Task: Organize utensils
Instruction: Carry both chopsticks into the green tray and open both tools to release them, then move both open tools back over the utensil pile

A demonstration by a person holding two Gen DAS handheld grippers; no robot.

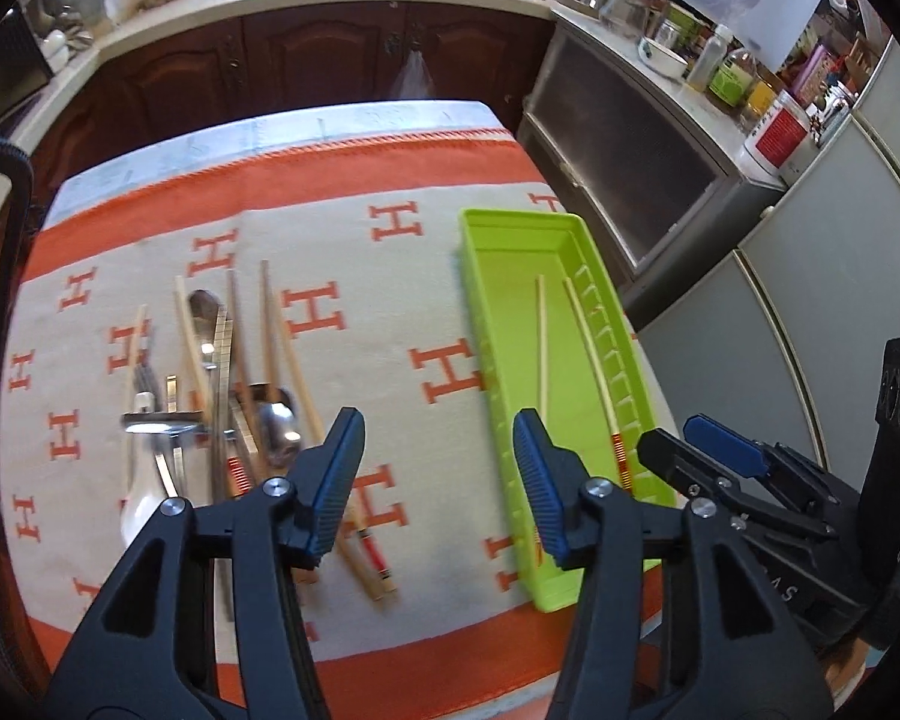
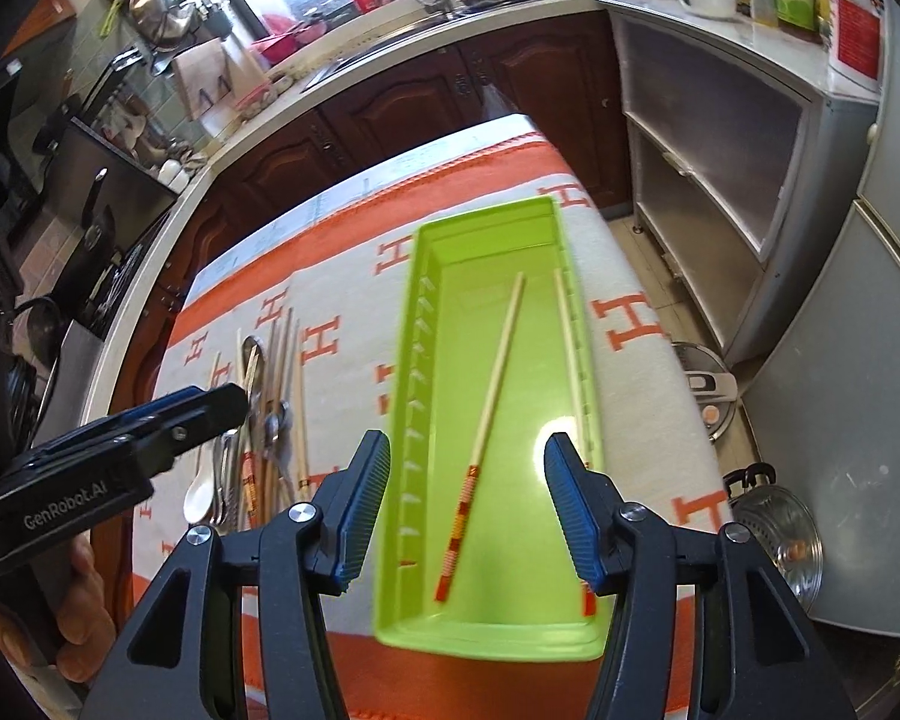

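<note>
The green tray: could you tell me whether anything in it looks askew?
Yes. Of the two chopsticks in the tray, one lies diagonally across the floor, while the other runs straight along the right wall, so the pair isn't parallel.

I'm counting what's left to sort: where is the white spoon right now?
The white spoon lies on the orange-and-cream cloth at the left edge of the utensil pile, left of the green tray; in the right wrist view it sits just beneath the left tool.

Two chopsticks in one tray
</note>
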